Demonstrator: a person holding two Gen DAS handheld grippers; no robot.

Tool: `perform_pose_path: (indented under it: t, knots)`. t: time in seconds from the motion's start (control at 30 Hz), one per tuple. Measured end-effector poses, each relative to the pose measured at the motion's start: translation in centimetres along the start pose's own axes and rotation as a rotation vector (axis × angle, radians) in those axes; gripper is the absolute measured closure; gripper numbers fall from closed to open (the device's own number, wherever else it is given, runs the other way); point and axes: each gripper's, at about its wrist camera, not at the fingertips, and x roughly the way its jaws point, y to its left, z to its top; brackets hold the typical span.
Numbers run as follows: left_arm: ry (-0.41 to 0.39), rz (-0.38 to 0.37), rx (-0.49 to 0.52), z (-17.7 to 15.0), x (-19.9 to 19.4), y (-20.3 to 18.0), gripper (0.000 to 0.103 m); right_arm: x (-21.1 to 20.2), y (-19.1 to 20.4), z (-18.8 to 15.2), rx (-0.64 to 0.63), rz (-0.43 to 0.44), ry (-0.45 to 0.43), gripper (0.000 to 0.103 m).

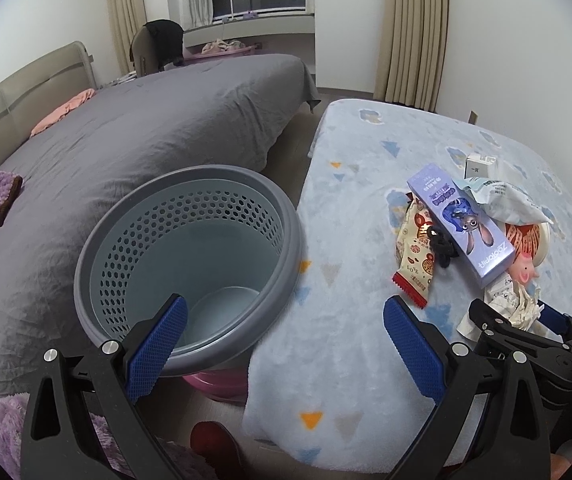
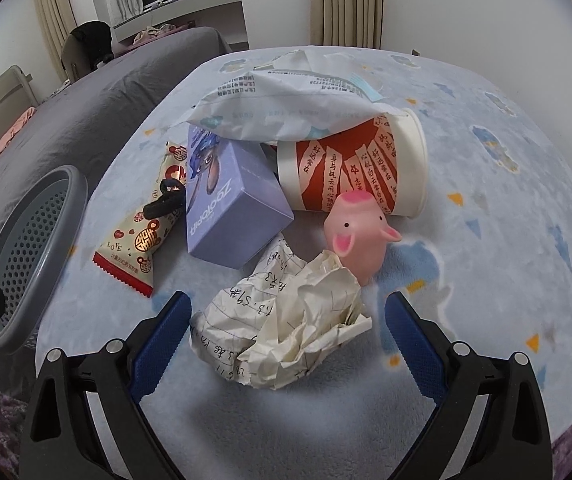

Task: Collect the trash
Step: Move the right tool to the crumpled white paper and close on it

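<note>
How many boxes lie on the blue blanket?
2: the purple Zootopia box leaning on the trash pile, and a small white box behind the pile. Others may be hidden underneath.

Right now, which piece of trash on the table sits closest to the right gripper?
The crumpled handwritten paper. It lies between the open fingers of the right gripper; the purple box, snack wrapper and paper cup lie farther back.

Pale-blue blanketed table (image 2: 465, 152) under crumpled paper (image 2: 286, 328), snack wrapper (image 2: 142, 232), purple box (image 2: 230, 208), perhaps cup (image 2: 349, 168).
</note>
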Motion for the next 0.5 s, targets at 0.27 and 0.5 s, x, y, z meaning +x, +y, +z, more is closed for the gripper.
perform_pose_path:
  t: [0.27, 0.5]
  knots:
    - [-0.003, -0.019, -0.003, -0.1, 0.1, 0.0, 0.006, 0.1, 0.4, -0.1, -0.025, 0.025, 0.003, 0.030]
    - [0.001, -0.037, 0.002, -0.2, 0.1, -0.3, 0.006, -1.1, -0.9, -0.4, 0.013, 0.076, 0.006, 0.036]
